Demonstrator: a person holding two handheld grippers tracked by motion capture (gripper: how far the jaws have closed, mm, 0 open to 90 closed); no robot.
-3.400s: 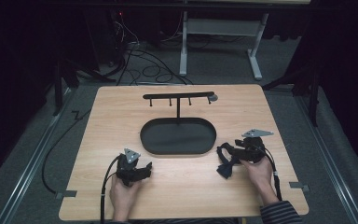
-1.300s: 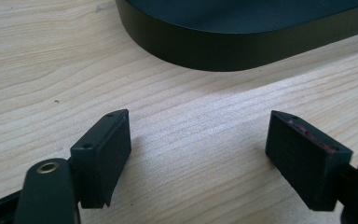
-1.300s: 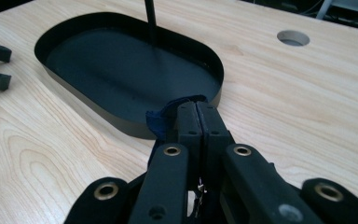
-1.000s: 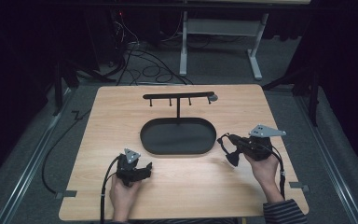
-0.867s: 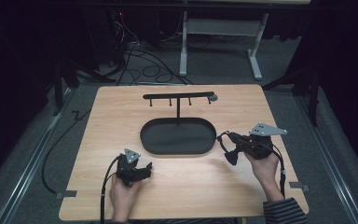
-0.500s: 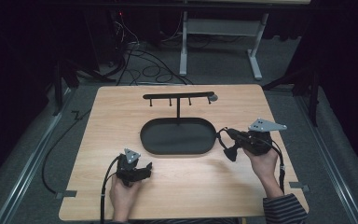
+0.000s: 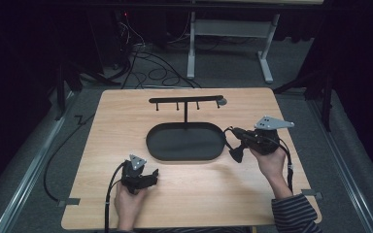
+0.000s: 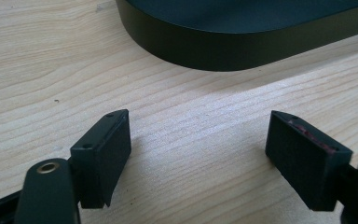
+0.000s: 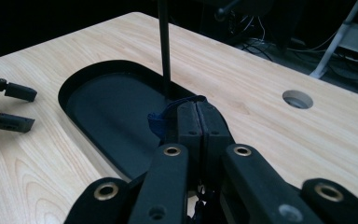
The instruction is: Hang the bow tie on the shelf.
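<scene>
Blue cord (image 9: pixel 157 122) sits pinched in our right claw (image 9: pixel 197 122), clenched on it above the tray (image 7: pixel 184 154) rim, by the stand (image 7: pixel 185 101). Step: carrying it to a hook; next needs lift and aim. Left claw (image 8: pixel 198 140) rests released on the surface (image 7: pixel 199 194).

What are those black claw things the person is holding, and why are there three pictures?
They are grabbing tools. A person holds one in each hand and squeezes it to pinch things.

One picture comes from a camera up high, looking down at the wooden table. There you see the left tool and the right tool. The other two pictures come from small cameras riding on the tools themselves.

On the table stands a black oval tray with a thin post carrying a bar with little hooks.

The left tool's jaws stand wide open, holding nothing. The right tool's jaws are shut on something small and blue, maybe a cord, beside the tray.
</scene>
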